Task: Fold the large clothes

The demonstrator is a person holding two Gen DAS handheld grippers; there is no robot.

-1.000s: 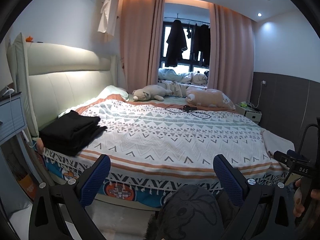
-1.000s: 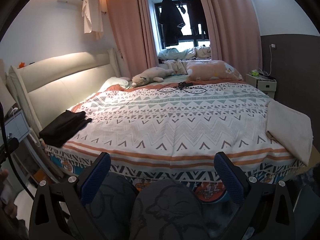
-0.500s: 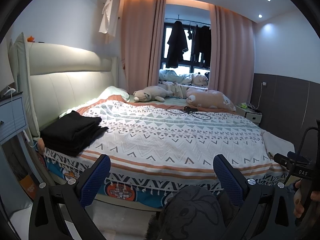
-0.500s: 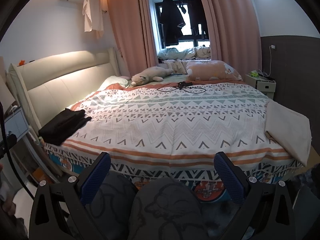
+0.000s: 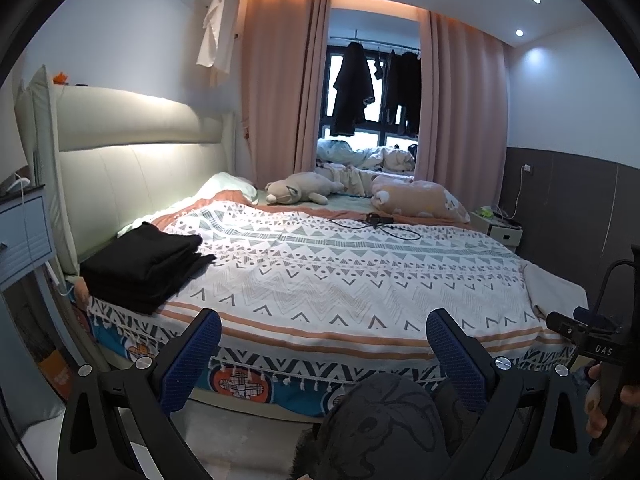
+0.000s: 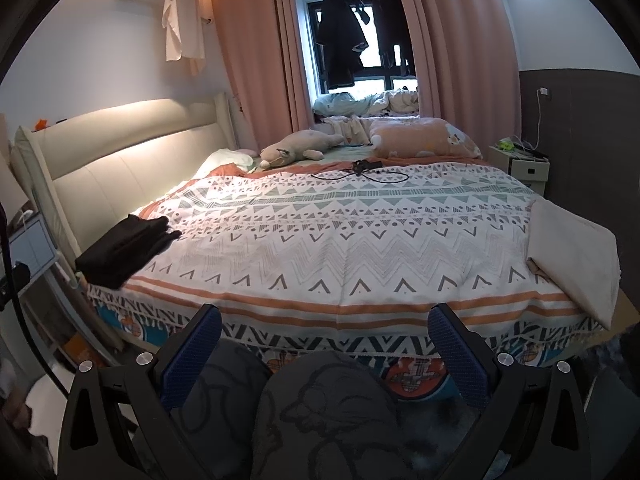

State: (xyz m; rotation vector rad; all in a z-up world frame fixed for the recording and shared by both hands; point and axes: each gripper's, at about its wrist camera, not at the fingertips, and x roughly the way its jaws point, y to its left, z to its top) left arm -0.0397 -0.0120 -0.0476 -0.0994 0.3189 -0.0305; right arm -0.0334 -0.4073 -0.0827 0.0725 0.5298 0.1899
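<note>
Both my tongs – left (image 5: 322, 346), right (image 6: 324, 342) – gape empty. The black stack (image 5: 146, 258) looks soft, floppy; I'd grab an edge.

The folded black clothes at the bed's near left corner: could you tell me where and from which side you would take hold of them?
I would grip the folded black clothes at the near edge, close to the bed's fringed border. The layers lie flat and stacked, so the left gripper, now open, could probably come in low from the foot side, one finger under the stack.
</note>
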